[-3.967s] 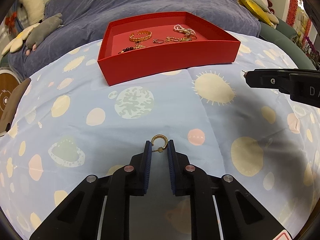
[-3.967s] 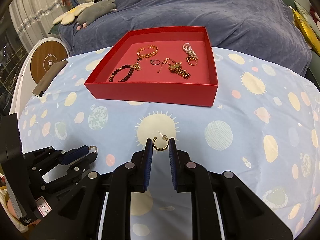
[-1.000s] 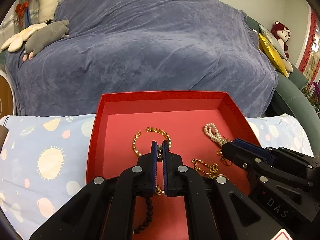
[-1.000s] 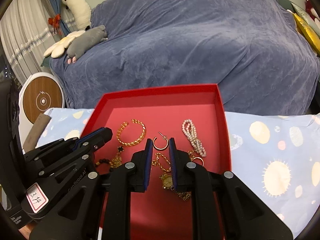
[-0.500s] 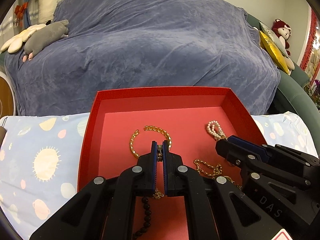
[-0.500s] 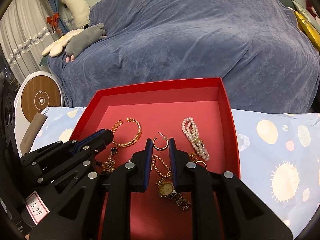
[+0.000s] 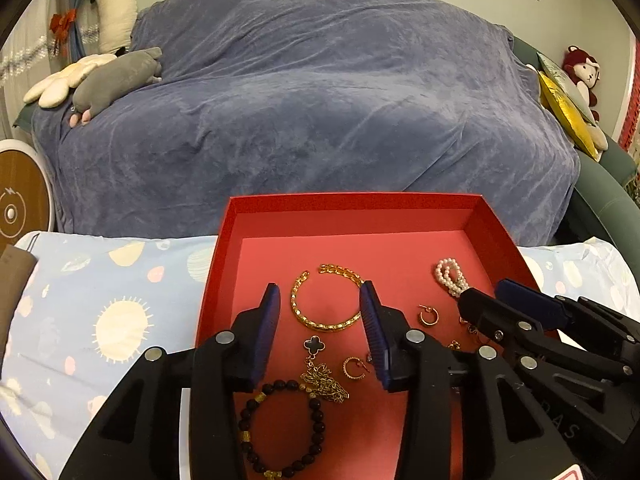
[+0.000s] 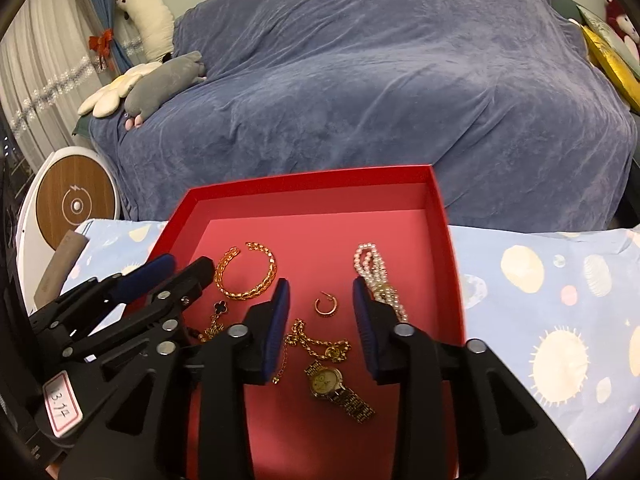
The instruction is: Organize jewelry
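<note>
A: What was held by the grippers?

B: Nothing. The left gripper (image 7: pixel 320 300) was seen with its ribbed blue pads parted; its jaws had just been opening, and only tray floor and jewelry lay below the gap. The right gripper (image 8: pixel 320 292) had likewise just been opening, its jaws spread and bare.

A: Where were the earrings?

B: Both were found lying loose on the matte floor of the red tray (image 7: pixel 420 204), a shallow square cardboard box. One gold hoop earring (image 7: pixel 355 368) was seen near the left gripper's right pad, beside a tangled gold chain (image 7: pixel 324 384) with a dark clover charm. The other hoop (image 8: pixel 326 305) lay flat under the right gripper's gap.

A: What else was in the tray?

B: An open gold link bangle (image 7: pixel 326 300), a looped pearl strand (image 8: pixel 376 276), a black bead bracelet (image 7: pixel 280 428) and a gold watch (image 8: pixel 336 388) with a metal band. The tray was set on a pale blue printed cloth (image 8: pixel 560 280), before a sofa draped in soft blue-grey velvet (image 8: pixel 380 80).
</note>
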### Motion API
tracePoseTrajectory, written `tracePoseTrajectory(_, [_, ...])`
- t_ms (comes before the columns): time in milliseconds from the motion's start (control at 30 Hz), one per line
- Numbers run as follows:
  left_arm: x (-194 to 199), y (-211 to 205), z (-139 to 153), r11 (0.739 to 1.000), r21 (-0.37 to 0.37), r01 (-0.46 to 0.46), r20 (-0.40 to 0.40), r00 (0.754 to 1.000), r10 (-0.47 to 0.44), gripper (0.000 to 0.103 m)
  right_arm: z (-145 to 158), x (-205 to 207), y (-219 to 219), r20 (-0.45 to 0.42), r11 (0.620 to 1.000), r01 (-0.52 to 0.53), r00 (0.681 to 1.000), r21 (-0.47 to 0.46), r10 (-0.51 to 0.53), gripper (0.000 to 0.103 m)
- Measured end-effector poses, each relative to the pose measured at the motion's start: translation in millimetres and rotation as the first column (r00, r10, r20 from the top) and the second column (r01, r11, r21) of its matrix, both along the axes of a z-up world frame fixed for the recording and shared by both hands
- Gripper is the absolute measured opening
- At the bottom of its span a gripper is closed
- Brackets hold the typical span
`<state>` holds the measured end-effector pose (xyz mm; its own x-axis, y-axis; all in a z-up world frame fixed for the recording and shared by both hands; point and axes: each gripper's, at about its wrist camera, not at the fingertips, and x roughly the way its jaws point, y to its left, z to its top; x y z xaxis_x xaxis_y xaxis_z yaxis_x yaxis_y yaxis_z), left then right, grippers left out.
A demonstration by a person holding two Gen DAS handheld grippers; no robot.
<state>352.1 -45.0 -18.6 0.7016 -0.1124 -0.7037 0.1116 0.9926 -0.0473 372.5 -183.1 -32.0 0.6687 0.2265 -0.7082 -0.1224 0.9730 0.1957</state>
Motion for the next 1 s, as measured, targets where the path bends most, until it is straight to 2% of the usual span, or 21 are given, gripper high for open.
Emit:
tracePoseTrajectory(233, [-30,-1,50,0.999,0.032,-0.015,0.034,0.999,0.014,0.042,49,-36,4,0.023,0.997,0.040,0.999,-0.058,-0.039,0.040])
tracePoseTrajectory(300, [-46,0,69,0.999,0.041,-0.018,0.059,0.998,0.016,0.042,63,-53,2,0.036,0.996,0.068,0.997,-0.062,-0.066,0.048])
tracePoseTrajectory(367, [-66,3,85,0.999,0.041,-0.014,0.072,0.997,0.011,0.043,75,-73,-2,0.050,0.994,0.091,0.995,-0.053,-0.088,0.060])
tracePoseTrajectory(433, [-89,7,97,0.999,0.039,-0.019,0.093,0.995,0.016,0.049,84,-93,-6,0.054,0.994,0.106,0.993,-0.030,-0.105,0.067])
tracePoseTrajectory(500, [-110,9,104,0.998,0.047,-0.029,0.101,0.995,0.024,0.054,91,-114,-9,0.053,0.994,0.112,0.992,-0.006,-0.111,0.068])
tracePoseTrajectory(633, [-153,7,105,0.998,0.063,-0.026,0.116,0.993,0.019,0.056,96,-154,-13,0.068,0.991,0.131,0.989,0.000,-0.131,0.072])
tracePoseTrajectory(733, [-177,9,96,0.998,0.049,-0.031,0.091,0.996,0.027,0.057,90,-177,-19,0.034,0.987,0.154,0.987,0.054,-0.156,0.075])
tracePoseTrajectory(800, [-186,11,90,0.999,0.029,-0.024,0.065,0.998,0.022,0.060,83,-189,-22,0.016,0.982,0.161,0.986,0.094,-0.163,0.079])
tracePoseTrajectory(867, [-197,10,85,0.998,0.052,-0.026,0.064,0.998,0.023,0.064,75,-200,-25,0.004,0.978,0.174,0.984,0.113,-0.176,0.086])
tracePoseTrajectory(933, [-204,7,80,0.995,0.092,-0.025,0.069,0.997,0.018,0.067,69,-207,-24,-0.003,0.980,0.172,0.985,0.101,-0.172,0.086])
tracePoseTrajectory(1000, [-208,6,75,0.995,0.102,-0.019,0.065,0.998,0.012,0.073,68,-211,-24,0.005,0.984,0.169,0.986,0.051,-0.169,0.086])
